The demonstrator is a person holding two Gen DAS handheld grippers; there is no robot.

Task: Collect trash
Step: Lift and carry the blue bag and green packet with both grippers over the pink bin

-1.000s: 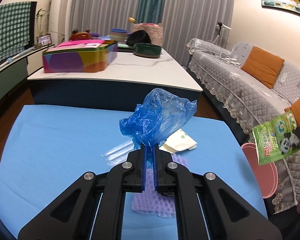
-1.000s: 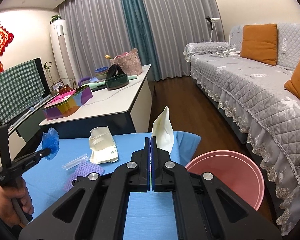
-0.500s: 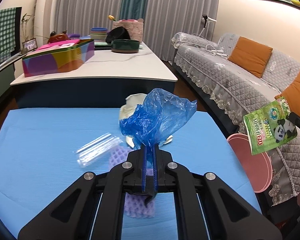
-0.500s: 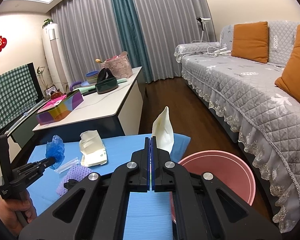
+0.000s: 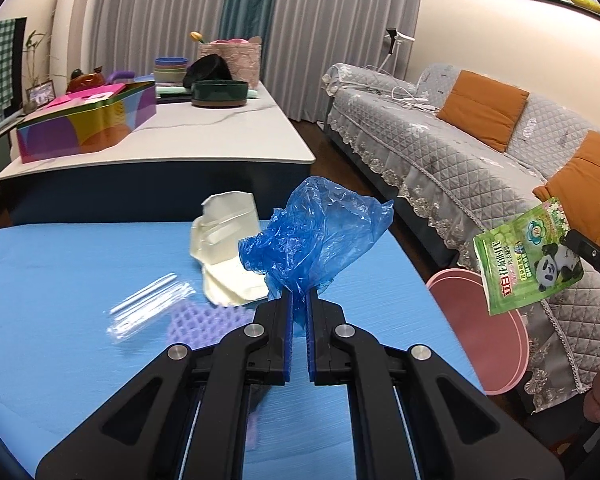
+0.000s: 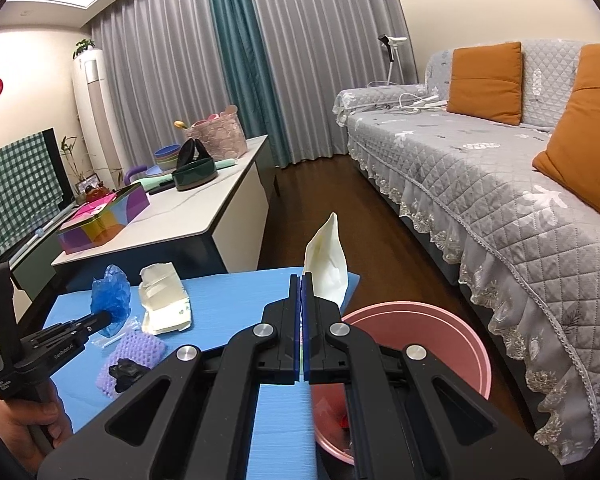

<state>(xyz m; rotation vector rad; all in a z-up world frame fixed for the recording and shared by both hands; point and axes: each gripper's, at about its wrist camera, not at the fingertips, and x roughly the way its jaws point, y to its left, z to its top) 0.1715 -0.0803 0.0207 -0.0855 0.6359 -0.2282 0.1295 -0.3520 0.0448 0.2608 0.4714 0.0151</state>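
Observation:
My left gripper (image 5: 298,300) is shut on a crumpled blue plastic bag (image 5: 316,236) and holds it above the blue table (image 5: 60,280). My right gripper (image 6: 302,280) is shut on a green panda snack packet (image 5: 528,256), whose pale back side (image 6: 328,260) shows in the right wrist view, held above the pink bin (image 6: 440,332) beside the table. On the table lie a cream paper wrapper (image 5: 228,248), a clear plastic sleeve (image 5: 148,308) and a purple foam net (image 5: 204,320).
A white counter (image 5: 180,136) with a colourful tin (image 5: 88,124) and bowls stands behind the table. A grey sofa (image 6: 500,184) with orange cushions runs along the right. The pink bin sits on the floor between table and sofa.
The left gripper with the blue bag has swung right, toward the bin side. The right gripper with the packet has moved to over the pink bin.

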